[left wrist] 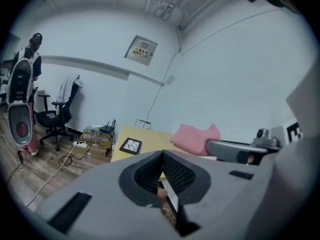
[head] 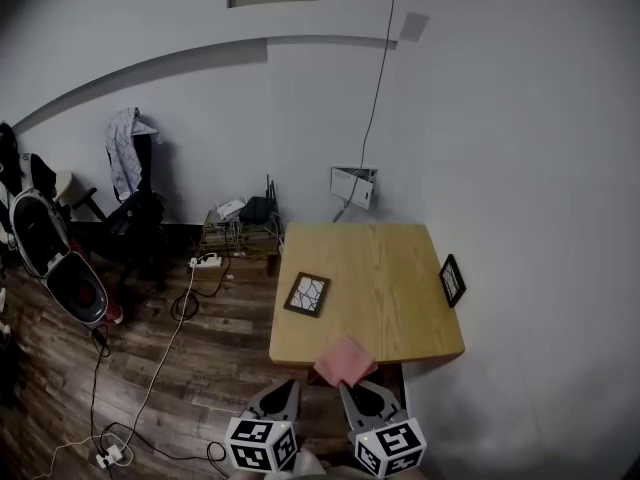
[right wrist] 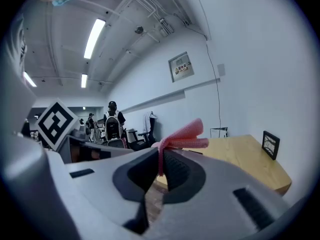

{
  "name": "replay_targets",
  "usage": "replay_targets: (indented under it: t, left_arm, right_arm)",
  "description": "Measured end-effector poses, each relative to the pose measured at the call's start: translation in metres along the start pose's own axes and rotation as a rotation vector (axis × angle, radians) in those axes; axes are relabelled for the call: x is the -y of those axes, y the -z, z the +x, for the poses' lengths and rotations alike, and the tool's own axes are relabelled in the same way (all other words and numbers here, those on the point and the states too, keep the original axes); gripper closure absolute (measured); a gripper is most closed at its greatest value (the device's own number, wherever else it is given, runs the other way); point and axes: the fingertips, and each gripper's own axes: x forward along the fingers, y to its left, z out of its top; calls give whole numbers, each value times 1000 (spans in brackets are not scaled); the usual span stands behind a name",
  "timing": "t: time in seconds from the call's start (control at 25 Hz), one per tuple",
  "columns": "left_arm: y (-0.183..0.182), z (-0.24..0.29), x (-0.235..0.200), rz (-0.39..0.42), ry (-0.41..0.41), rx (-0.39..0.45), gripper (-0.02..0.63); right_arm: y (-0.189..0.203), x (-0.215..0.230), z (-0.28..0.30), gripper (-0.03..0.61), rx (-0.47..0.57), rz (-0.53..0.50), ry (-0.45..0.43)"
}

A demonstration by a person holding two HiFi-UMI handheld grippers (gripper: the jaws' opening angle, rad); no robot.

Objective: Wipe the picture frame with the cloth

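Note:
A pink cloth (head: 346,360) hangs over the near edge of the wooden table (head: 380,268), pinched by my right gripper (head: 361,395). In the right gripper view the cloth (right wrist: 182,136) sticks up from between the closed jaws. My left gripper (head: 281,398) hovers beside it, off the table's near edge, shut and empty; its own view shows the jaws (left wrist: 162,168) pressed together. A dark picture frame (head: 307,294) lies flat at the table's left edge, also seen as the frame (left wrist: 130,145). A second frame (head: 452,280) stands at the right edge.
A wall runs along the table's right side and back. On the wooden floor to the left lie cables and a power strip (head: 205,261), a low stand with a router (head: 243,220), an office chair (head: 128,203) and a stroller-like object (head: 60,263).

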Motion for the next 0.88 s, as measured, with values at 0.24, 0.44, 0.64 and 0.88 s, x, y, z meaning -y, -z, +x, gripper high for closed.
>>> replay_targets:
  t: [0.24, 0.44, 0.64, 0.88]
  left_arm:
    - [4, -7, 1, -9, 17, -27, 611]
    - [9, 2, -8, -35, 10, -36, 611]
    - [6, 21, -23, -37, -16, -35, 611]
    - [-9, 49, -45, -32, -34, -15, 611]
  right_arm:
    - [-2, -1, -2, 571, 13, 46, -3]
    - [2, 2, 8, 569, 7, 78, -26]
    - [-2, 16, 21, 569, 10, 88, -30]
    - [-10, 34, 50, 569, 6, 62, -19]
